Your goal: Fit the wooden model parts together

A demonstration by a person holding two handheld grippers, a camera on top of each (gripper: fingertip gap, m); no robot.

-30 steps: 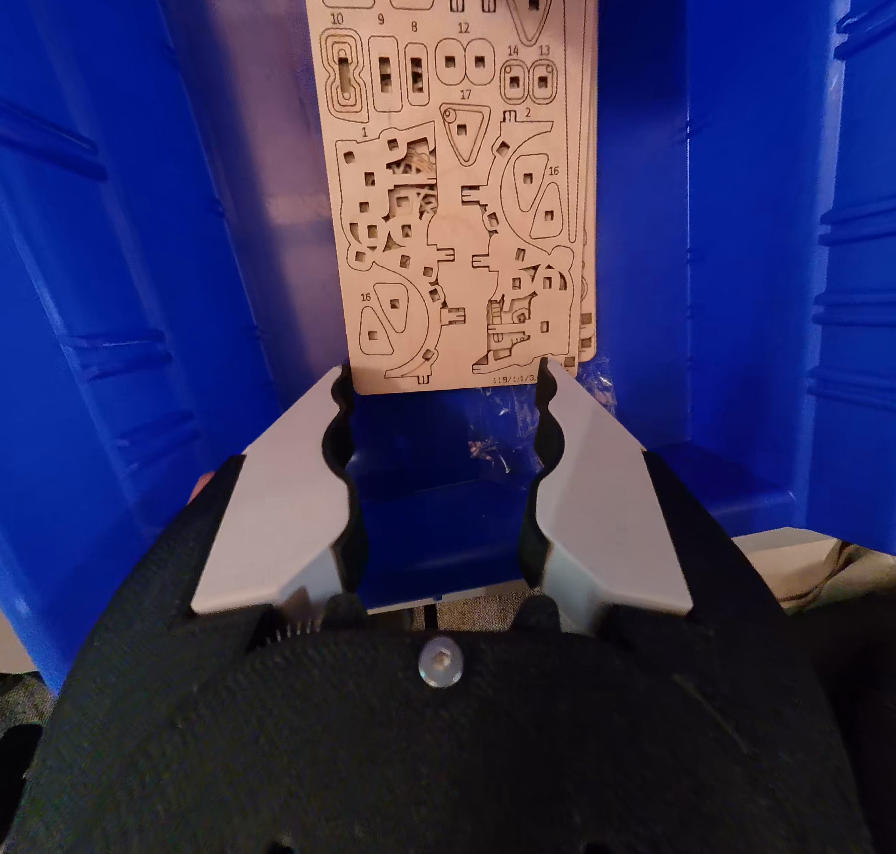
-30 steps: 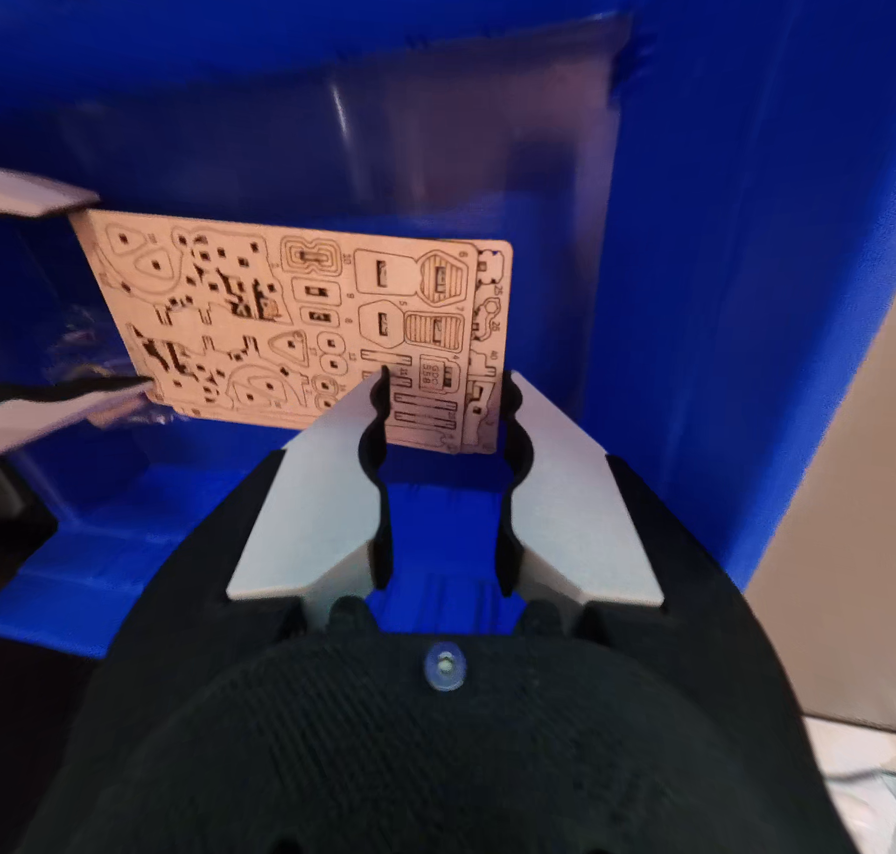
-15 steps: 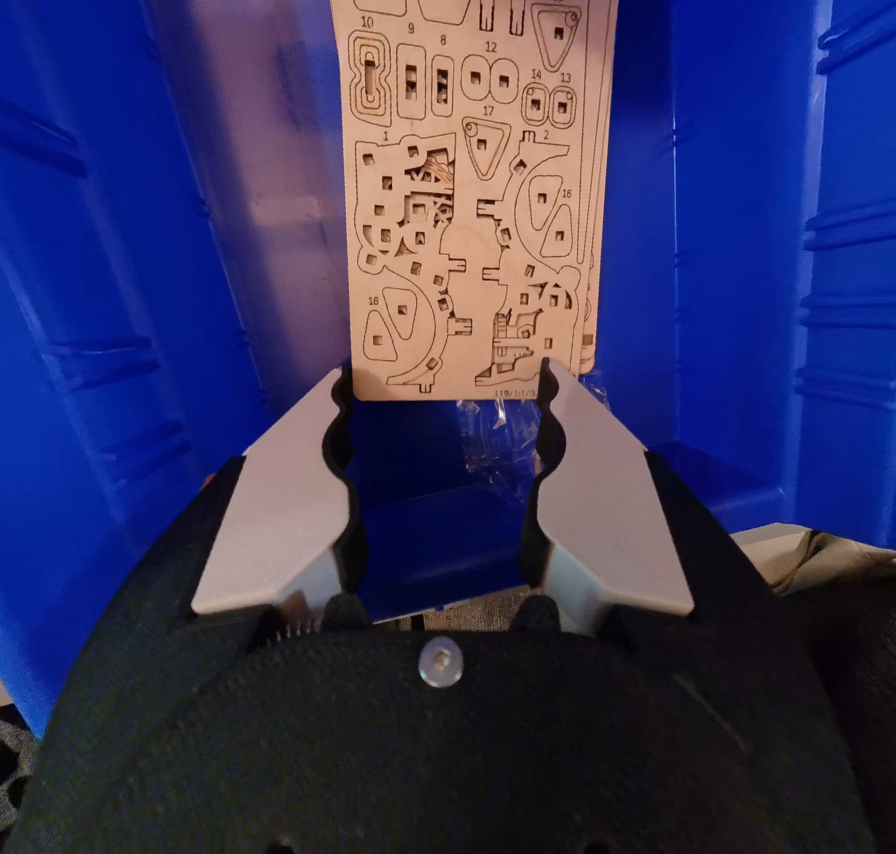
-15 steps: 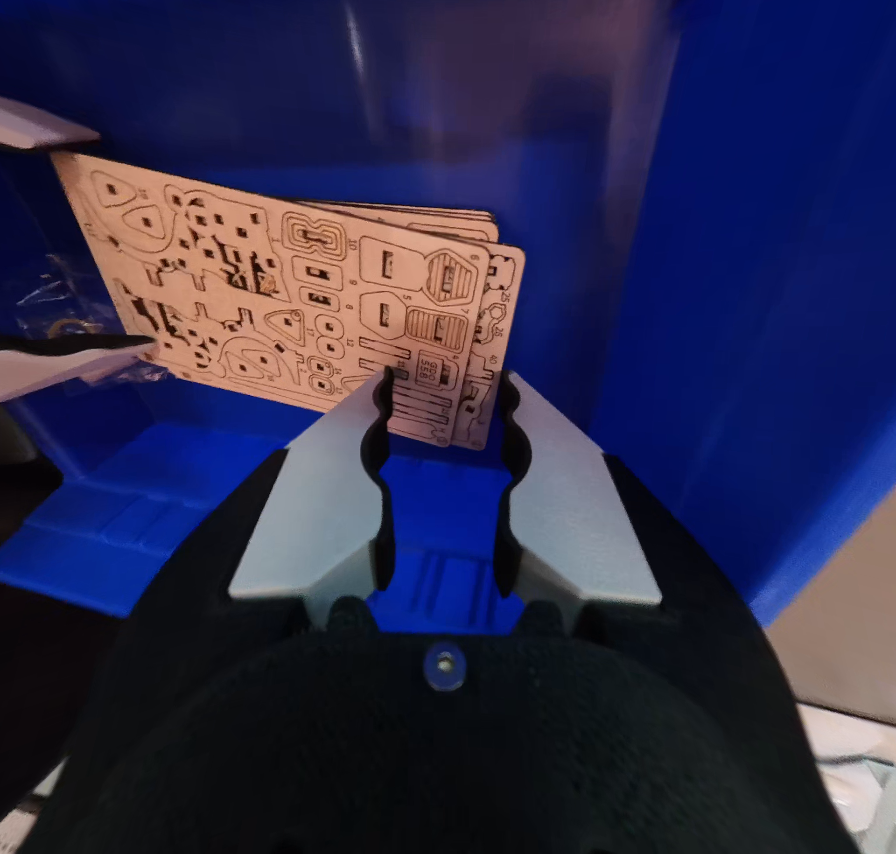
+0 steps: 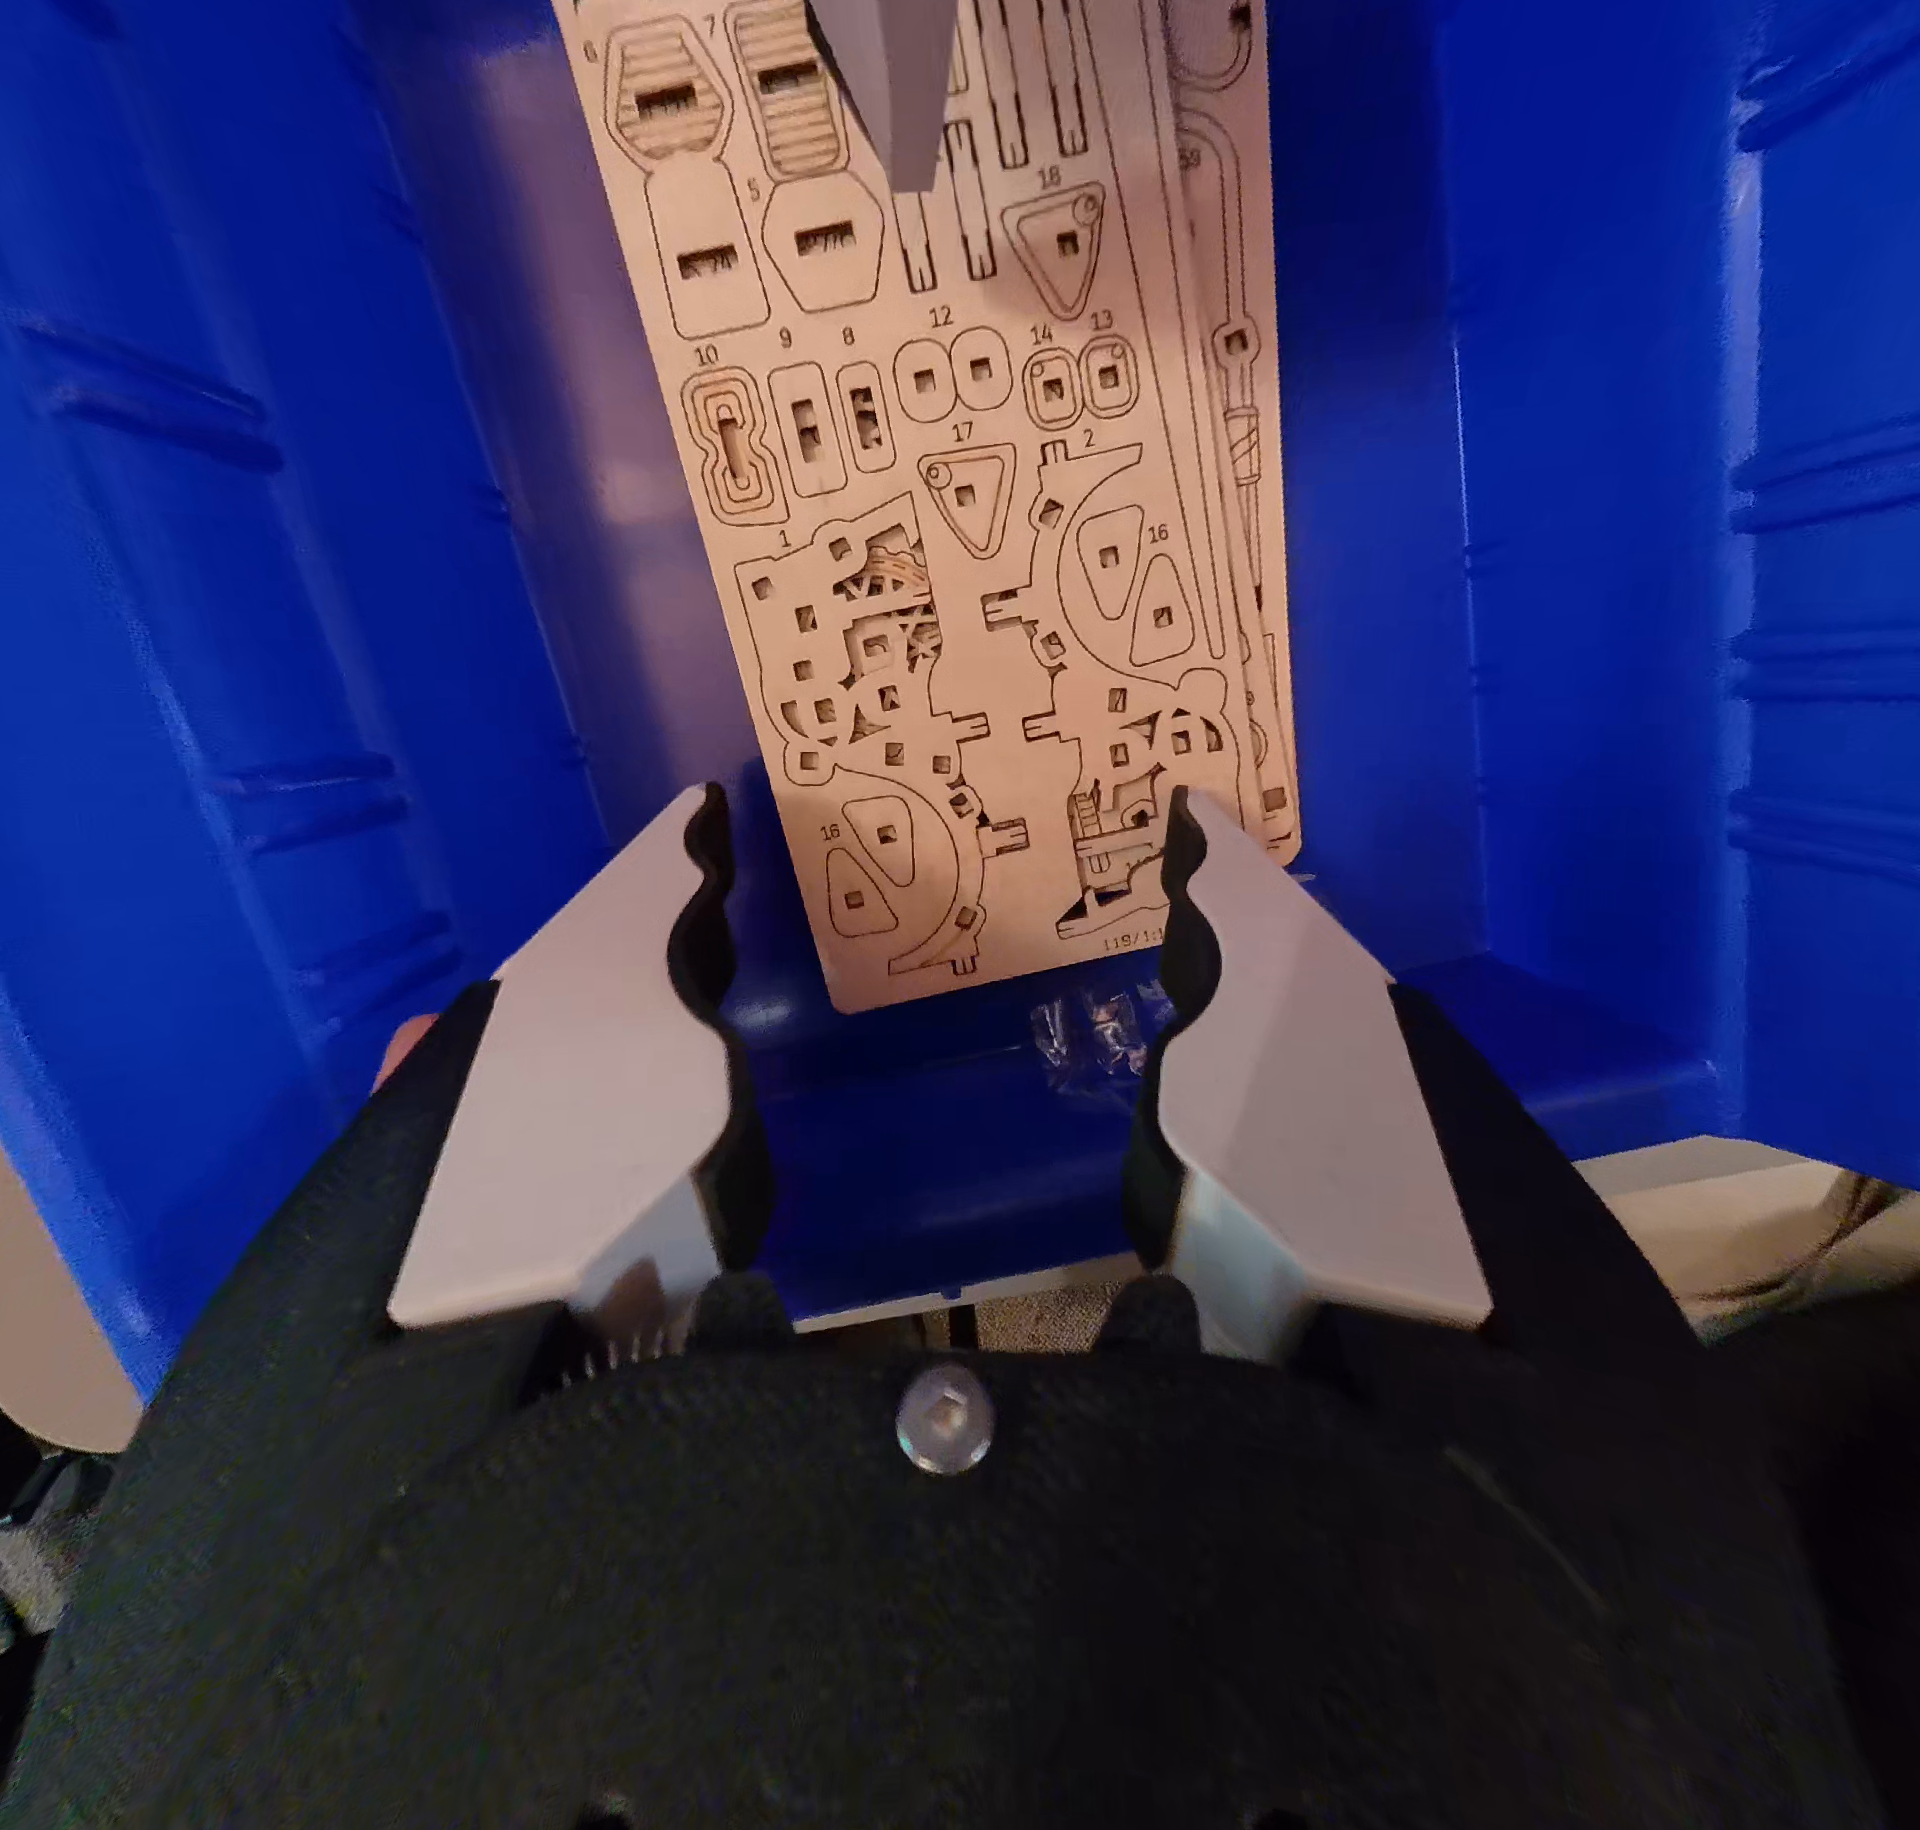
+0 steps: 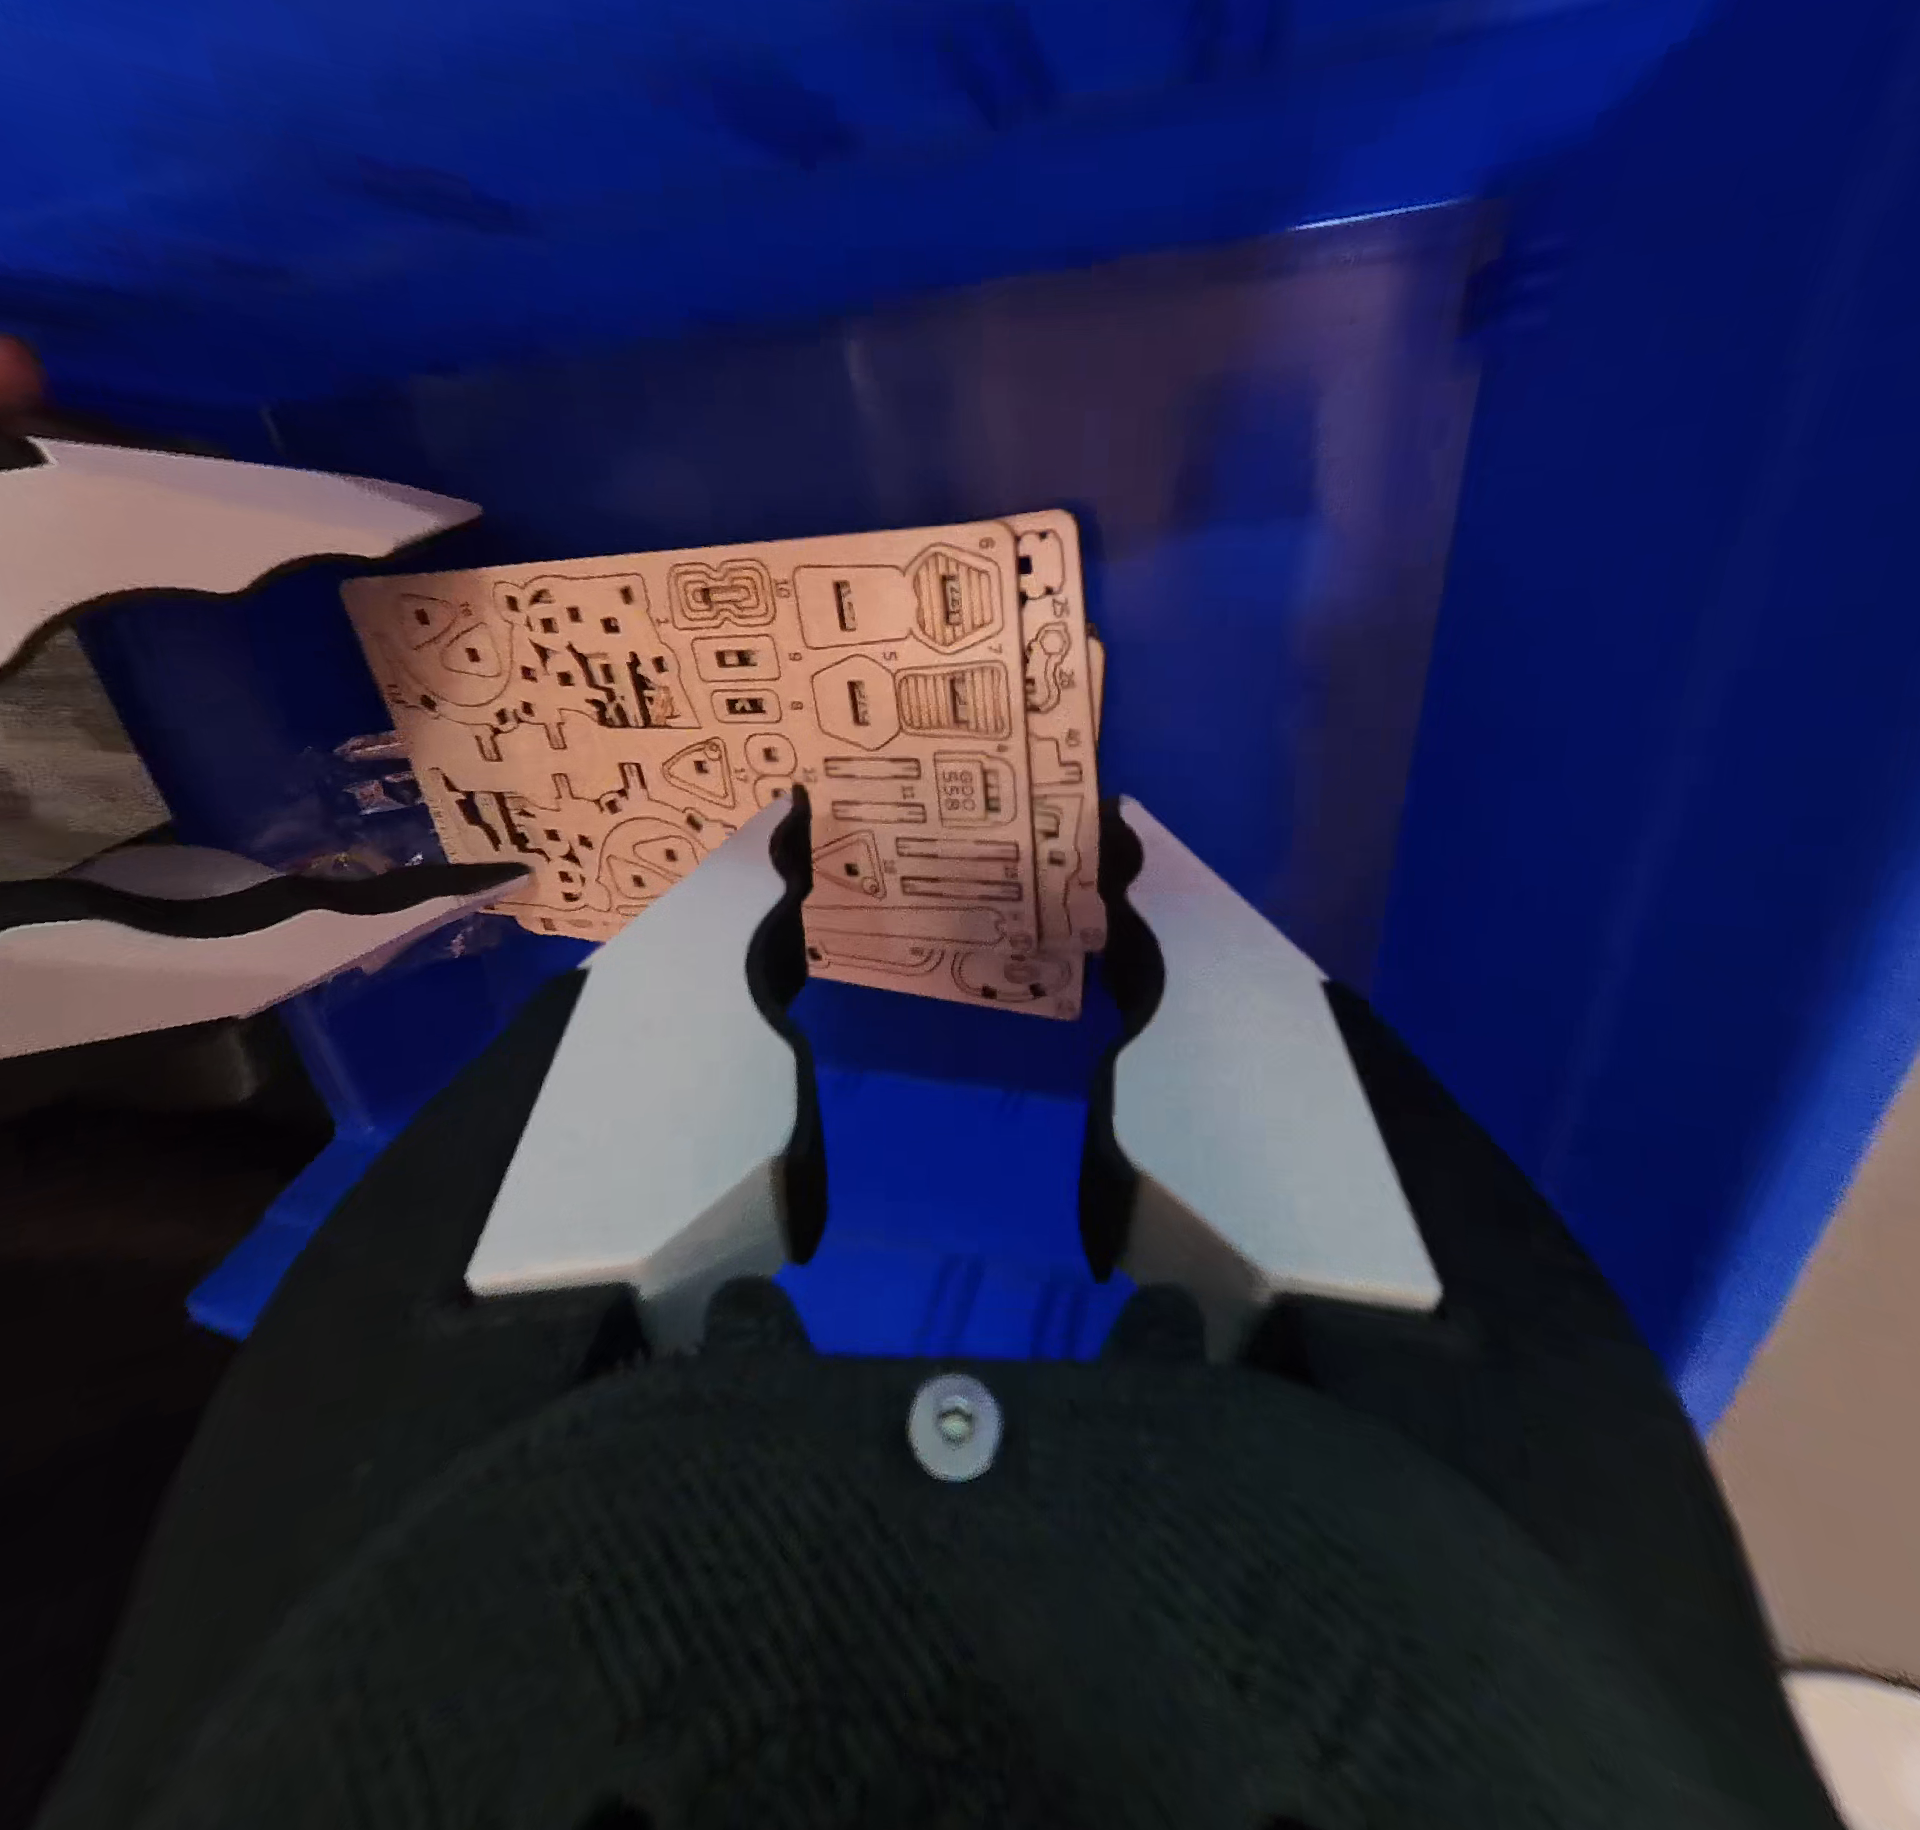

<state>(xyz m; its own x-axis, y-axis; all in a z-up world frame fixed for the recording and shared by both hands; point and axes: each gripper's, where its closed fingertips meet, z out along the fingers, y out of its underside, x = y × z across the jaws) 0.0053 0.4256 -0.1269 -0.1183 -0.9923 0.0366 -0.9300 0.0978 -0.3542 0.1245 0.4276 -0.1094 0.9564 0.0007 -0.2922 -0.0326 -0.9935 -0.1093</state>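
A stack of pale laser-cut wooden model sheets (image 5: pixel 935 533) stands on edge against the back wall of a blue plastic bin (image 5: pixel 312 533). My left gripper (image 5: pixel 945 814) is open, with its fingertips on either side of the front sheet's lower end and not gripping it. In the right wrist view the sheets (image 6: pixel 727 720) lie sideways. My right gripper (image 6: pixel 958 814) is open and empty, just in front of their near lower corner. One right gripper finger (image 5: pixel 894 35) shows over the sheet's top. The left gripper (image 6: pixel 260 731) shows open at the left.
A small clear plastic bag of parts (image 5: pixel 1091 1027) lies on the bin floor at the foot of the sheets, and shows in the right wrist view (image 6: pixel 353 804). The bin walls (image 6: pixel 1610 741) close in on both sides. A pale surface (image 6: pixel 1829 1365) lies outside the bin.
The left gripper has closed in on the sheet, whose lower end now lies between its fingertips. The right gripper has shifted, and one of its fingers now shows at the sheet's top.
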